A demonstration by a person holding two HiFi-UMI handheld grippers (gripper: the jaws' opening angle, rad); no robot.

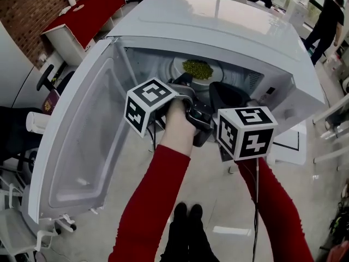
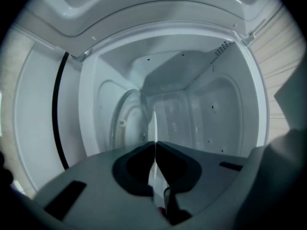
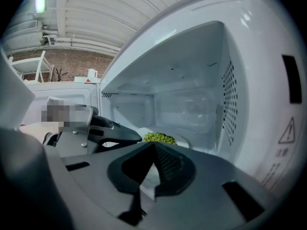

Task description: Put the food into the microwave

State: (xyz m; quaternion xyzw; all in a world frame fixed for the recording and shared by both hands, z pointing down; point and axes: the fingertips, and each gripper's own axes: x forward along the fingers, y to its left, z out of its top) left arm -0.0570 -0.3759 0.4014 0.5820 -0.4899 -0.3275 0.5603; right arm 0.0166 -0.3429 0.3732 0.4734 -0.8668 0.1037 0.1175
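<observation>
The door (image 1: 82,146) of the white microwave (image 1: 229,21) stands swung wide to the left, its inner face turned toward the camera. Just right of it, a hand (image 1: 179,116) at the end of a red sleeve (image 1: 155,201) reaches the left tool (image 1: 184,81) into the open cavity. In the left gripper view the picture is rolled on its side and this tool (image 2: 154,145) is nearly closed, its pads pinching a thin white rim seen edge-on, the rim of the plate (image 2: 154,123). The plate (image 1: 215,74) sits inside the microwave, toward the middle of the cavity, and the green food (image 1: 197,68) lies heaped on it. Whether the plate rests on the oven floor or hangs just above it cannot be told. The right gripper view shows the left tool (image 3: 134,138) touching the near side of the plate, with the food (image 3: 159,138) just beyond it. To the right, the right tool (image 1: 226,94) is held at the mouth of the cavity, beside the left one. Its jaws (image 3: 154,146) are drawn together at the tips with nothing between them. Past it rises the perforated right wall (image 3: 229,104) of the cavity.
</observation>
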